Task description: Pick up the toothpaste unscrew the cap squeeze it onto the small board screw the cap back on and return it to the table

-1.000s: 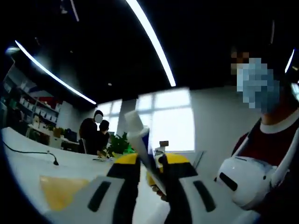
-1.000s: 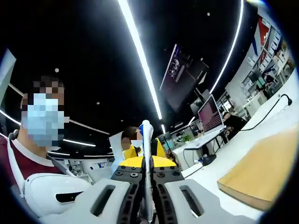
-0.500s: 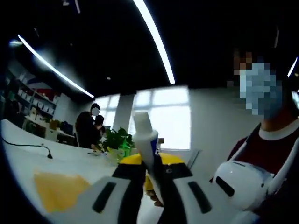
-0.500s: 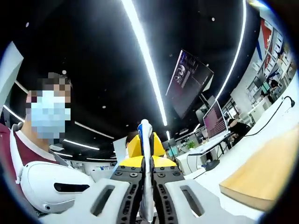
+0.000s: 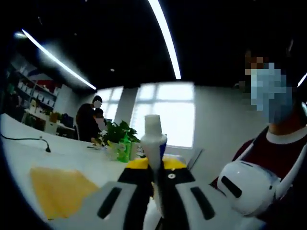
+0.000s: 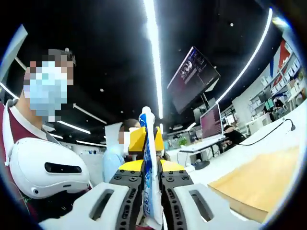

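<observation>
I have the toothpaste [image 5: 153,139] up in the air between both tools, well above the surface [image 5: 72,158]. In the left gripper view my left gripper [image 5: 154,179] is closed around the tube just below its white cap [image 5: 152,125], which stands upright above the jaws; the tube's lower part is hidden between them. In the right gripper view my right gripper [image 6: 152,184] is clamped on the flat, printed body of the tube, whose crimped end rises past the jaws, and the yellow tip of the other tool sits just behind it. I cannot make out the print. The small board [image 5: 60,189] lies flat on the white surface, its edge cut off in the right gripper view [image 6: 254,184]. A person in a dark red top [image 5: 280,153] stands close by, blurred
</observation>
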`<state>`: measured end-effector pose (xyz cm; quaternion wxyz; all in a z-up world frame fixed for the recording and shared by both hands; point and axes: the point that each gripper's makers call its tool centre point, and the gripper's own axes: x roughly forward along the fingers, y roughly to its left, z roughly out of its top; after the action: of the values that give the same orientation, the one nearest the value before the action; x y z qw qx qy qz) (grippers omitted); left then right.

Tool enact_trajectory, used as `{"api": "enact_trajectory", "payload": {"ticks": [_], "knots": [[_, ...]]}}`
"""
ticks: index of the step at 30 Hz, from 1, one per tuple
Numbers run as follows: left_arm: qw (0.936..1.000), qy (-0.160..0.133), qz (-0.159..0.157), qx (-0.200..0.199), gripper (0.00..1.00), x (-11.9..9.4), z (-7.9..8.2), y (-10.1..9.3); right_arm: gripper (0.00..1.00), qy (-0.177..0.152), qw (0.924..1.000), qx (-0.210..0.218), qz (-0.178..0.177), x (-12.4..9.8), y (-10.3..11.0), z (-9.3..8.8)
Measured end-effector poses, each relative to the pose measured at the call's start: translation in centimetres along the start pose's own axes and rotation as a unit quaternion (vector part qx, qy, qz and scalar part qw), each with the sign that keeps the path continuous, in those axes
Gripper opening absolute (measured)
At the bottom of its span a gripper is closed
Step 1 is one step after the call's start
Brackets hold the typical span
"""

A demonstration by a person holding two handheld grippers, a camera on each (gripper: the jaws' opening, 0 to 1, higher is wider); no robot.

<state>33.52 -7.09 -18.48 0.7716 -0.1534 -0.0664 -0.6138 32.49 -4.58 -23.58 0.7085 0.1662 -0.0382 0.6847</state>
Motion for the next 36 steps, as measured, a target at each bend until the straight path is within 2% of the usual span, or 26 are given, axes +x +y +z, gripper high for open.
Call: {"api": "enact_trajectory", "payload": {"ticks": [3, 5, 6, 9, 11, 13, 18, 20, 22, 23, 27, 36], "knots": [[0.9999, 0.008, 0.005, 0.01, 0.05, -0.1, -0.3, 0.0, 0.16, 0.031, 0.9992, -0.021, -0.014, -0.3, -0.3, -0.6], [0.9989, 0.023, 0.022, 0.034, 0.05, -0.5, -0.4, 0.4, 0.17, 0.058, 0.9964, -0.046, -0.041, -1.1, -1.2, -0.7], [0.9974, 0.037, 0.042, 0.045, 0.05, -0.8, -0.5, 0.8, 0.18, 0.061, 0.9949, -0.059, -0.056, -1.6, -1.6, -0.3], [0.9868, 0.09, 0.093, 0.097, 0.05, -1.5, -1.3, 1.9, 0.18, 0.031, 0.9935, -0.072, -0.082, -2.5, -2.2, 2.8], [0.9749, 0.121, 0.128, 0.137, 0.05, -1.7, -1.8, 2.8, 0.18, -0.007, 0.993, -0.083, -0.083, -2.1, -1.2, 5.6], [0.9665, 0.143, 0.142, 0.159, 0.05, -1.7, -2.4, 3.2, 0.18, -0.017, 0.9905, -0.111, -0.079, -1.2, -0.1, 6.8], [0.969, 0.154, 0.126, 0.146, 0.05, -1.2, -3.3, 2.6, 0.18, 0.004, 0.9834, -0.162, -0.082, 1.4, 1.4, 6.7], [0.9666, 0.161, 0.13, 0.152, 0.05, -1.1, -3.6, 2.6, 0.18, 0.02, 0.9814, -0.169, -0.088, 2.1, 1.3, 6.2], [0.9626, 0.168, 0.137, 0.162, 0.05, -1.2, -3.7, 2.8, 0.18, 0.041, 0.9753, -0.179, -0.124, 2.3, 0.1, 5.6], [0.9612, 0.169, 0.14, 0.167, 0.05, -1.3, -3.7, 2.7, 0.17, 0.041, 0.9744, -0.182, -0.126, 2.4, 0.0, 5.5], [0.9575, 0.177, 0.145, 0.176, 0.05, -1.4, -3.7, 2.8, 0.14, 0.029, 0.98, -0.159, -0.116, 2.4, 0.1, 5.5], [0.9518, 0.193, 0.151, 0.185, 0.05, -1.1, -4.2, 2.6, 0.1, 0.035, 0.9798, -0.16, -0.115, 2.2, 0.1, 5.3]]}}
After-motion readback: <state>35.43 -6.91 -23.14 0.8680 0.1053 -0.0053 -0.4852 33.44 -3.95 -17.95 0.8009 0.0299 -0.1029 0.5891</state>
